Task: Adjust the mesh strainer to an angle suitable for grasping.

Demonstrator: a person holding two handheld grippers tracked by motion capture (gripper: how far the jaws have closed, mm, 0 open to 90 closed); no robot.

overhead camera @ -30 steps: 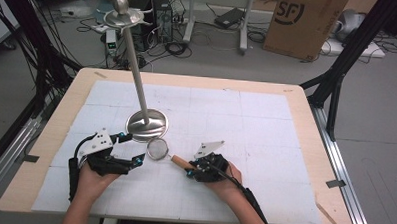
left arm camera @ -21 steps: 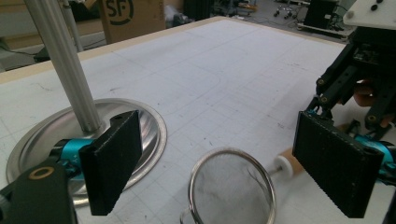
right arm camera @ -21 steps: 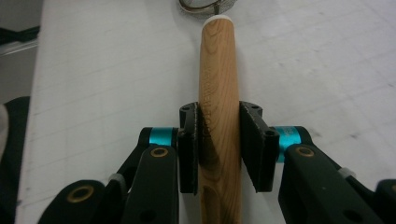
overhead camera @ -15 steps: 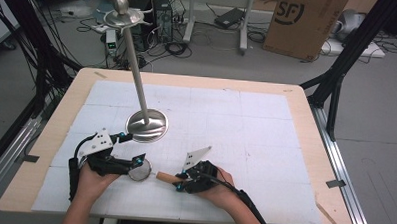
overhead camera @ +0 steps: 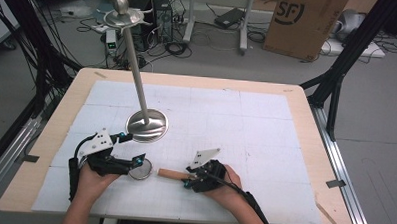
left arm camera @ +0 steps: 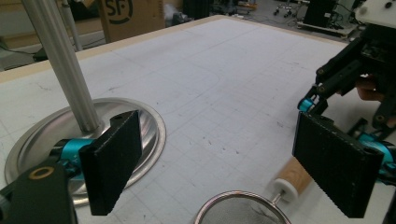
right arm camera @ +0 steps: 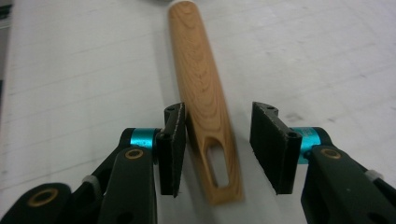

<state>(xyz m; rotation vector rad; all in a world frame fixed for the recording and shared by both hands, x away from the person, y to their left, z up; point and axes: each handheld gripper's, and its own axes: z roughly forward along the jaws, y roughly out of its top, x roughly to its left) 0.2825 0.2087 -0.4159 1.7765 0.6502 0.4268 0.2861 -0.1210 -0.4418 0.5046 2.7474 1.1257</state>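
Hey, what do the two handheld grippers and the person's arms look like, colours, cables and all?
Both are black linkage frames with teal joints and brass-coloured pivot rings. The left gripper and right gripper each carry a pale grey three-cornered plate on top and trail a black cable. The fingers are flat black blocks with a finely textured face. No sleeves show on the forearms.

Strainer bowl cut off — left gripper view's bottom edge.

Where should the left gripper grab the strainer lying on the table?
By the metal rim of the strainer, from above with the open left gripper. The rim lies flat between its jaws, and the wooden handle sits within the right gripper.
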